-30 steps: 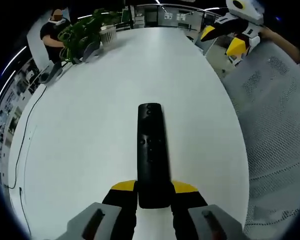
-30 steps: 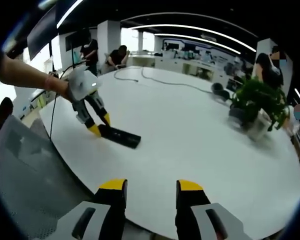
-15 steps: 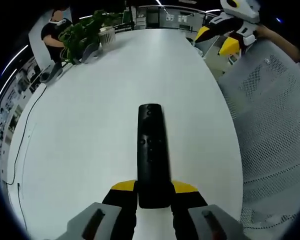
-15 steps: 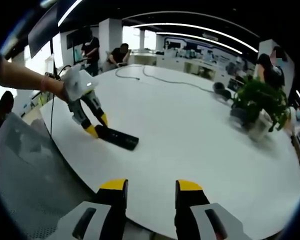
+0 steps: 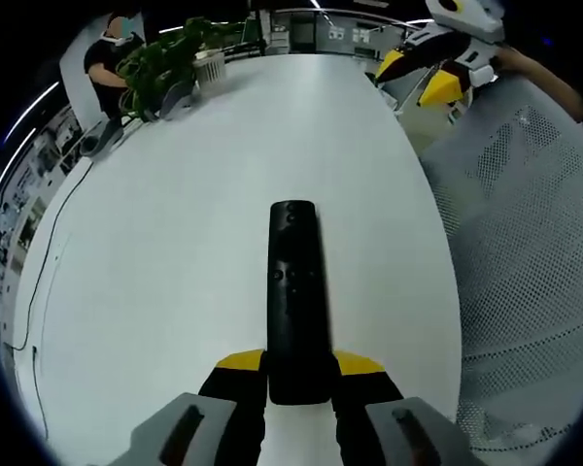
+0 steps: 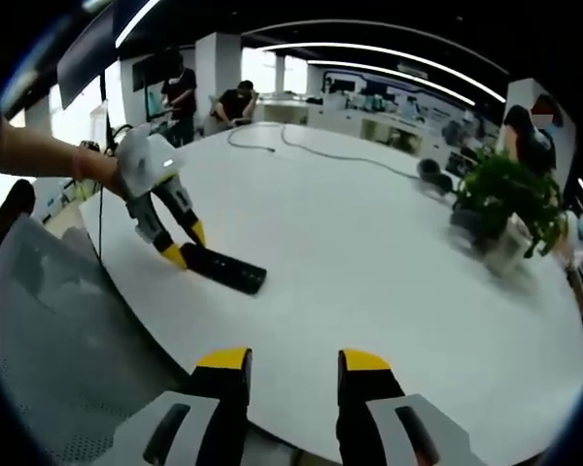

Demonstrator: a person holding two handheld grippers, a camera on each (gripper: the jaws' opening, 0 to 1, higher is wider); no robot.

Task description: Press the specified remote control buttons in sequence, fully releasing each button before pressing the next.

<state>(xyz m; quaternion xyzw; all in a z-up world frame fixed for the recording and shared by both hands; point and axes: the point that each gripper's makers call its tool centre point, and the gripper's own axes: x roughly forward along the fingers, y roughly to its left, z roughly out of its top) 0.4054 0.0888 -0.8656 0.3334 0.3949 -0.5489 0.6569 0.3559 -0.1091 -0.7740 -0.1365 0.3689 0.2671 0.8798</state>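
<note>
Remote [image 5: 294, 291] on table [image 5: 175, 252] — plant [image 5: 160, 63] behind.

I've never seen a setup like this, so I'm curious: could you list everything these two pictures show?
Remote control: one, black, lying on the table, its near end between the left claw's jaws.
Table: one, white, large and rounded.
Potted plant: one, green leaves in a whitish pot, near the table's far edge.
Cables: dark, trailing across the table's far side.
Mesh chair: one, grey, beside the table.
People in the background: several, at desks beyond the table.
Left claw: yellow-tipped, closed on the remote.
Right claw: yellow-tipped, open, empty, held off the table's edge.
</note>
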